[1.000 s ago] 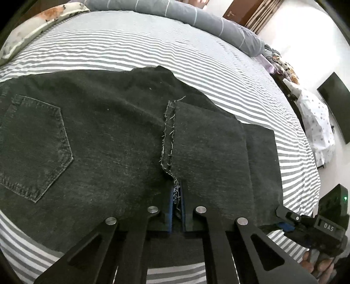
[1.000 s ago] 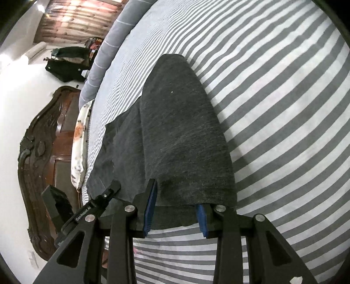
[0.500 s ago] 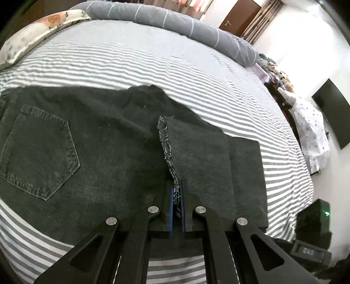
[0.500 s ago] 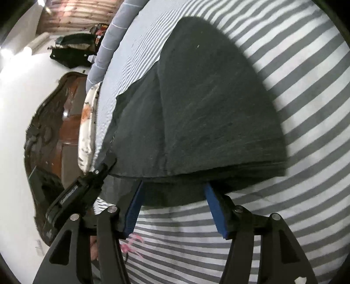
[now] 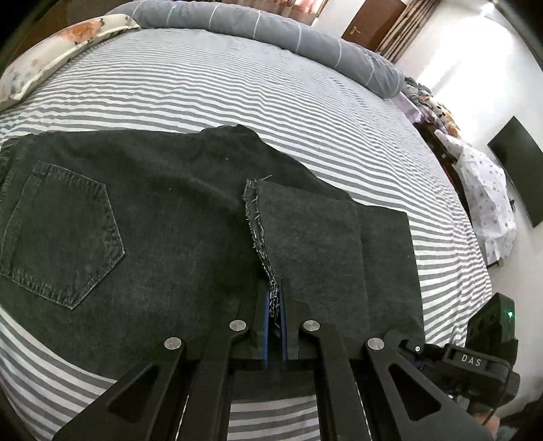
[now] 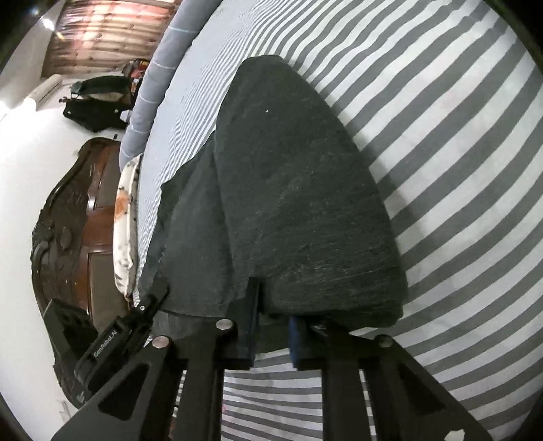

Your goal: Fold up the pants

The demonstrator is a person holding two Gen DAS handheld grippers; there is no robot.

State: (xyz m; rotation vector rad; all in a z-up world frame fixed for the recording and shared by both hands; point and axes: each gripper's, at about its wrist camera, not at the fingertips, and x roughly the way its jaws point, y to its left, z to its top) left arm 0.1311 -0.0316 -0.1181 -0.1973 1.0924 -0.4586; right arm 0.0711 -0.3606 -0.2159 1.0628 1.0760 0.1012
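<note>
On a bed with a grey-and-white striped sheet [image 5: 271, 84], dark denim pants [image 5: 152, 220] lie partly folded, the legs already doubled back over the seat. Nearest the lens in the left wrist view, the left gripper [image 5: 275, 312] is clamped tight on the frayed hem [image 5: 258, 230] of the folded-over leg, the raw edge pinched between its blue pads at the near edge of the cloth. Just to its right, the right gripper [image 6: 273, 334] is closing its jaws on the near edge of the thick fold [image 6: 305, 203], with denim bunched between the pads; in its own view the cloth fills the gap, so a grip looks all but made.

From both pairs of jaws the pants stretch away across the bed, the waist end with its back pocket [image 5: 61, 230] lying off to the left of the left gripper. The long axis of the garment runs left to right in front of the person. Each hand is at its own corner, so the next fold probably carries these near edges sideways toward the pocket. Beyond lie a rolled grey duvet [image 5: 271, 30], a floral pillow [image 5: 61, 47] and a dark wooden headboard [image 6: 74, 220].
</note>
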